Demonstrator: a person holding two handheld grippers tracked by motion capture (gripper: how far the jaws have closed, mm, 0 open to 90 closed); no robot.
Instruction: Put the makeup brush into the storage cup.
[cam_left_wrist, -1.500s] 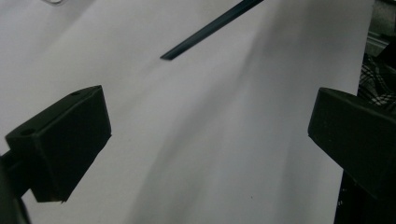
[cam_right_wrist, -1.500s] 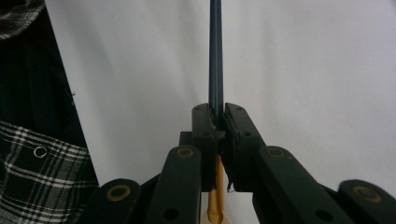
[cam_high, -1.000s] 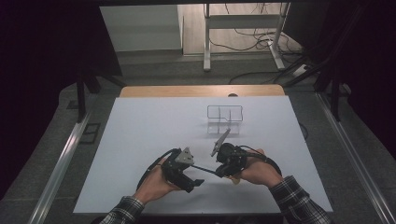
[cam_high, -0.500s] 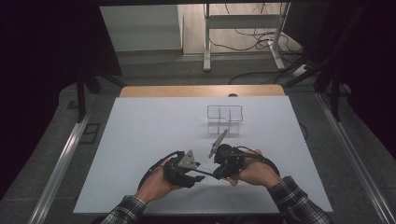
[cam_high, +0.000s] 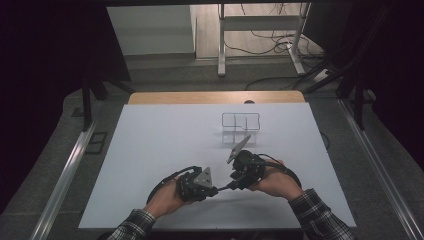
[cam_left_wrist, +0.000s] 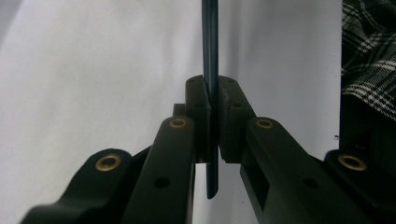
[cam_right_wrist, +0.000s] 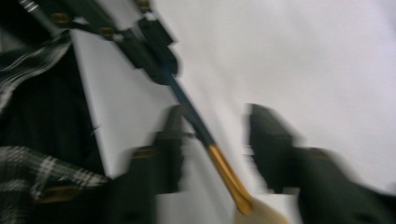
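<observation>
One white table (cam_high: 150, 150) stands in a dim room with cables on the floor beyond, bare to its left edge, a wire rack (cam_high: 241, 121) toward the back. Near the front edge, the left gripper (cam_left_wrist: 212, 116) clamps a dark brush (cam_left_wrist: 210, 46); the right gripper (cam_right_wrist: 215, 135) has just been opening, its jaws apart around the handle.

Blurred right tongs (cam_right_wrist: 212, 140) stand apart around a dark, gold-ended brush handle (cam_right_wrist: 196, 119).

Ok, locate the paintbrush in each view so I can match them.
High view: paintbrush, lower centre, between the hands.
Left gripper view: upright, at centre.
Right gripper view: diagonal, from upper left to bottom centre.
Shared landmark: the left gripper clamped on its handle.
</observation>
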